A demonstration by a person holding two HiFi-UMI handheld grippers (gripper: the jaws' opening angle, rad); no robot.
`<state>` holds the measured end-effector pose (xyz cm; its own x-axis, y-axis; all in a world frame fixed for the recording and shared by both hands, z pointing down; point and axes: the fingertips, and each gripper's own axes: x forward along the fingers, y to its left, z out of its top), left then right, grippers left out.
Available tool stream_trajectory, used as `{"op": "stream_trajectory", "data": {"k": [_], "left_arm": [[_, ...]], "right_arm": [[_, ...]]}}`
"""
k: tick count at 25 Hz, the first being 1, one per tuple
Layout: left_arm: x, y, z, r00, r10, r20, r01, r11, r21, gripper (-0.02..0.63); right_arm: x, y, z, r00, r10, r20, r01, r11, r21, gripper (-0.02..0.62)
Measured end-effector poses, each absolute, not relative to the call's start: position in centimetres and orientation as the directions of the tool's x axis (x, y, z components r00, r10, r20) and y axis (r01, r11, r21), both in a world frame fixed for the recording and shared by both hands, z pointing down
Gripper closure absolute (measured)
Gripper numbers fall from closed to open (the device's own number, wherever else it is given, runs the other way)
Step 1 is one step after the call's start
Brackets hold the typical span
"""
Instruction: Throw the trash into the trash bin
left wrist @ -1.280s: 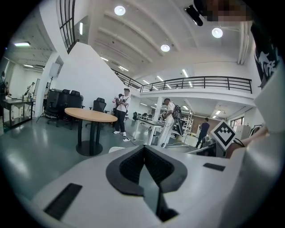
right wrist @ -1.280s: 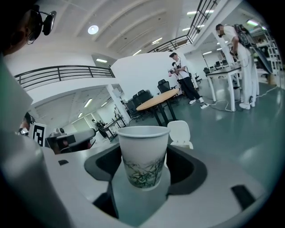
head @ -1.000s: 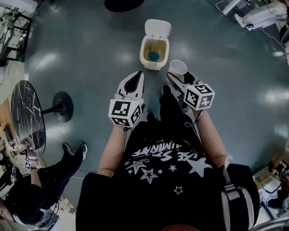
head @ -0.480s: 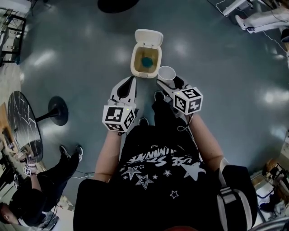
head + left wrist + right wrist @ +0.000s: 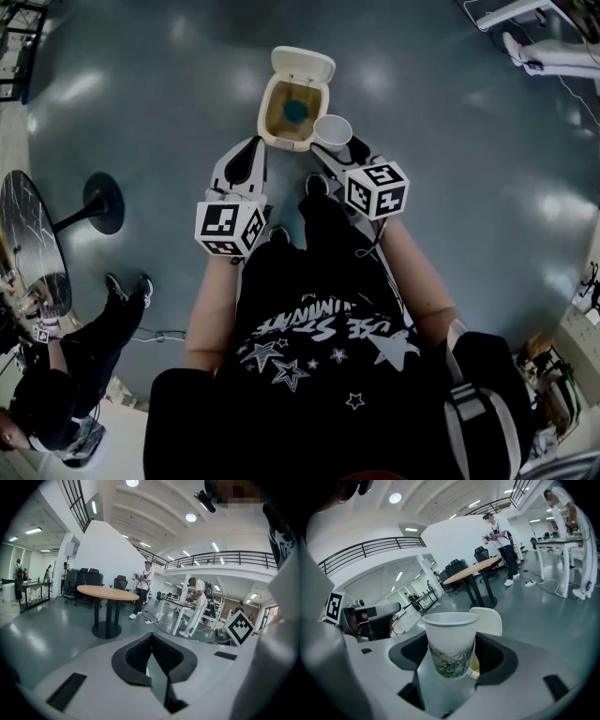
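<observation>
A cream trash bin (image 5: 272, 117) stands on the grey floor with its lid (image 5: 302, 66) flipped back and something blue (image 5: 295, 111) at its bottom. My right gripper (image 5: 330, 142) is shut on a white paper cup (image 5: 333, 127) with a green leaf print, held upright beside the bin's near right rim. In the right gripper view the cup (image 5: 451, 644) sits between the dark pads (image 5: 405, 656), with the bin lid (image 5: 491, 618) behind it. My left gripper (image 5: 246, 159) is shut and holds nothing, just left of the bin; its pads (image 5: 136, 651) meet.
A dark round table (image 5: 28, 239) and a black pedestal base (image 5: 101, 202) stand at the left. A person (image 5: 66, 375) sits at the lower left. White equipment (image 5: 553, 52) lies at the top right. A wooden round table (image 5: 108, 592) and standing people show farther off.
Both grippers have moved forward toward the bin. The cup has gone from short of the bin to beside its right rim. The right jaws stay shut on it.
</observation>
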<state>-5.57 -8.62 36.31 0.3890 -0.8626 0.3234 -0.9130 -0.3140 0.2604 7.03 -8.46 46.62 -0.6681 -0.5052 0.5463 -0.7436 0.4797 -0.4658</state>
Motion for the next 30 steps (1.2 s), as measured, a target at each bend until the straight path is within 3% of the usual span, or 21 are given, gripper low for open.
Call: {"op": "stream_trajectory", "data": {"k": [10, 30], "left_arm": [[-6.7, -11.2, 38.7, 0.33, -0.886, 0.325, -0.932, -0.251, 0.262, 0.595], [-7.7, -15.9, 47.9, 0.479, -0.796, 0.37, -0.869, -0.372, 0.326, 0.595]], "right_arm": [[5.8, -10.8, 49.8, -0.672, -0.465, 0.577, -0.735, 0.513, -0.443, 0.276], [2.3, -13.8, 56.9, -0.587, -0.536, 0.607, -0.81, 0.384, -0.443, 0.276]]}}
